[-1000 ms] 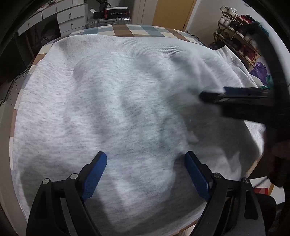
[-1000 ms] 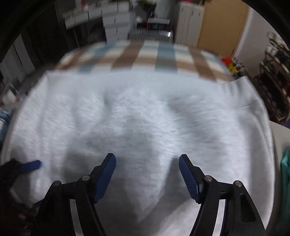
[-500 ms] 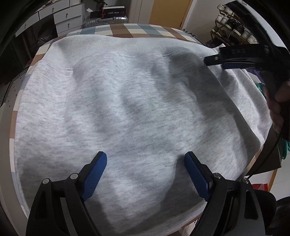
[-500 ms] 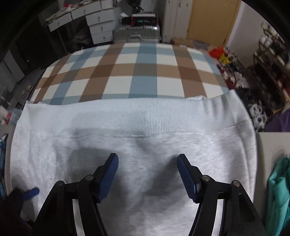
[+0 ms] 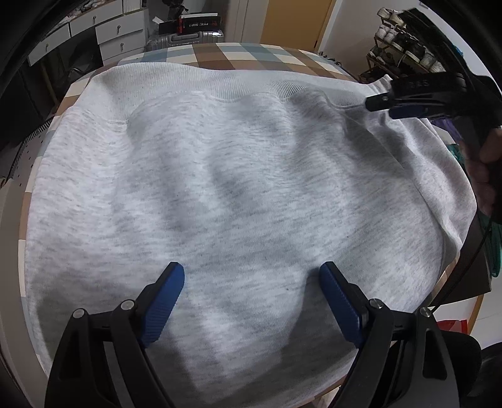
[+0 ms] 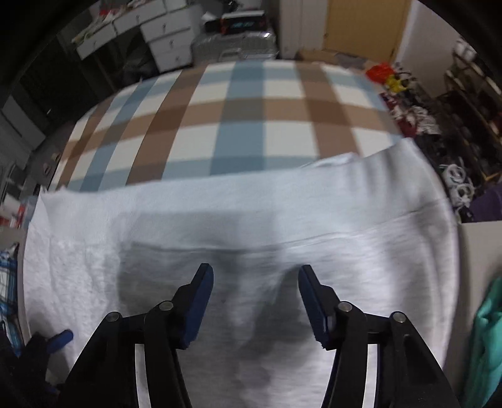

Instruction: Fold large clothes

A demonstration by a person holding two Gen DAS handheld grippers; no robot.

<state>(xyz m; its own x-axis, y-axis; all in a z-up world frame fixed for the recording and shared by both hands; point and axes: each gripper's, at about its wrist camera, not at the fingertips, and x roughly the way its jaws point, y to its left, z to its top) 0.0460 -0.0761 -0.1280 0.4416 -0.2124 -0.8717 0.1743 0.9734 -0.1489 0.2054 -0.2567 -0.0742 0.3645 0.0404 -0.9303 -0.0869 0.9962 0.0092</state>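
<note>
One grey sweatshirt (image 5: pixel 238 194) lies spread flat over a checked cloth (image 6: pixel 251 119), its ribbed hem (image 6: pixel 238 201) at the far side.

The left wrist view takes in nearly the whole garment and, at its right edge, the right gripper (image 5: pixel 386 106) seen from the side, low over the hem's right corner, with part of the hand (image 5: pixel 484 169) that holds it. From this angle its fingers overlap and I cannot tell if they touch the fabric. The right wrist view shows far more of the bare checked cloth beyond the hem, and it is blurred.

Two grippers, each with two blue pads. The left gripper (image 5: pixel 251 282) hangs over the near part of the sweatshirt, jaws wide apart and clamping nothing. The right gripper's (image 6: pixel 255 276) jaws are closing, with sweatshirt fabric below and between them but not pinched.

In the right wrist view only one blue tip of the left gripper shows, bottom left. Drawers (image 5: pixel 106 28) and a shoe rack (image 5: pixel 404 34) are cut off at the edges.
</note>
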